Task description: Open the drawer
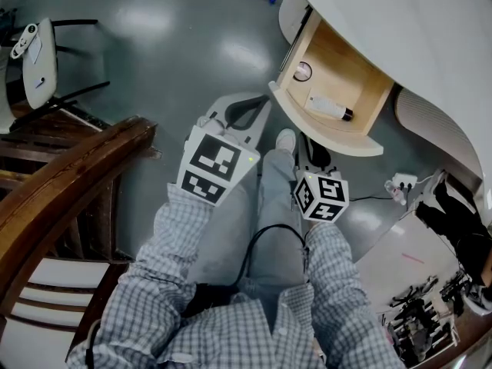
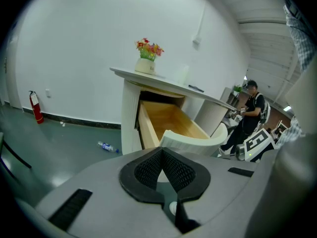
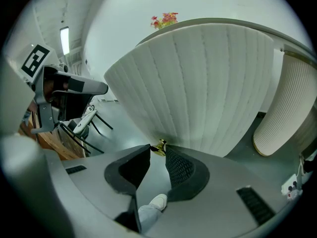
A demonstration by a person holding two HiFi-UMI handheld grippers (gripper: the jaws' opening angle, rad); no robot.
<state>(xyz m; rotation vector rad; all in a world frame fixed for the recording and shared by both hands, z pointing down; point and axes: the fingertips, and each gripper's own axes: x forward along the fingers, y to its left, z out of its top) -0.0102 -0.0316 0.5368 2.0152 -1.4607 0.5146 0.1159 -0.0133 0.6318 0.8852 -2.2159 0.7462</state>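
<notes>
Far right, drawer (image 1: 342,71) stands pulled open. Right gripper (image 3: 157,150) jaws pinch its brass knob (image 3: 159,146) at very tips, knob half hidden. Left gripper (image 2: 161,152) nearer, left, tips together, empty.

Drawer (image 1: 343,74) interior: pale, matt bare wood. Drawer front (image 3: 208,83): white, ribbed, matt. Knob (image 3: 159,147): shiny brass-coloured metal. Floor (image 1: 169,44): smooth, glossy. Pads (image 2: 148,168) of the left gripper (image 2: 161,150): black, cross-hatched. Sleeve (image 1: 150,298): checked cloth.
</notes>
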